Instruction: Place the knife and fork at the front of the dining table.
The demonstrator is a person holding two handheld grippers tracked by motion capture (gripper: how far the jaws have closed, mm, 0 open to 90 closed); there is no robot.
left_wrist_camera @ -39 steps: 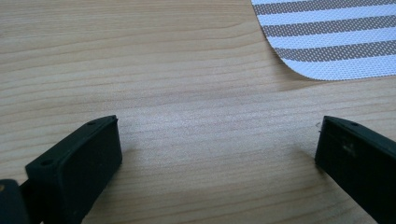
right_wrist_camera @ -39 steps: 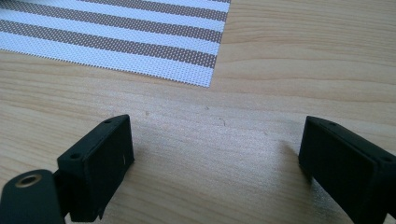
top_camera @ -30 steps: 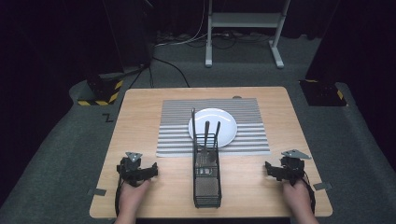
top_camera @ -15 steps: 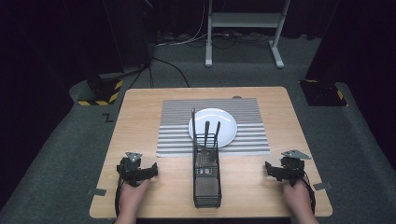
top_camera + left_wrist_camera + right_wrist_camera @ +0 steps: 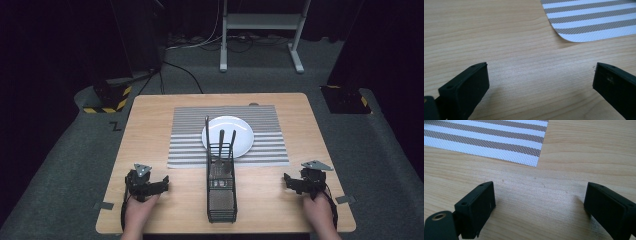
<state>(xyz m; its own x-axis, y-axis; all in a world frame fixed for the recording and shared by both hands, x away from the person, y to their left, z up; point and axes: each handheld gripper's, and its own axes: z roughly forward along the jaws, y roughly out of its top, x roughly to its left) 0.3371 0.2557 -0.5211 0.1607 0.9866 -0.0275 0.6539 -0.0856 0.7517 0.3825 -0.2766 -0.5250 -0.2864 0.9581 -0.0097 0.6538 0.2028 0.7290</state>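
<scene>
light: bright on table point(image 5: 150, 130), surroundings dark | shadows: soft under tongs | focus: near tongs slightly blurred

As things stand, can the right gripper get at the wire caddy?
Probably yes. The right gripper rests open on the table, and only bare wood lies between it and the caddy.

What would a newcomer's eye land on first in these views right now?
Probably the tall black wire-mesh caddy standing mid-table with dark utensil handles poking up, its far end overlapping the round white plate on the grey-and-white striped placemat. Next, the left gripper and right gripper, both open, resting on the light wooden table either side of it.
</scene>
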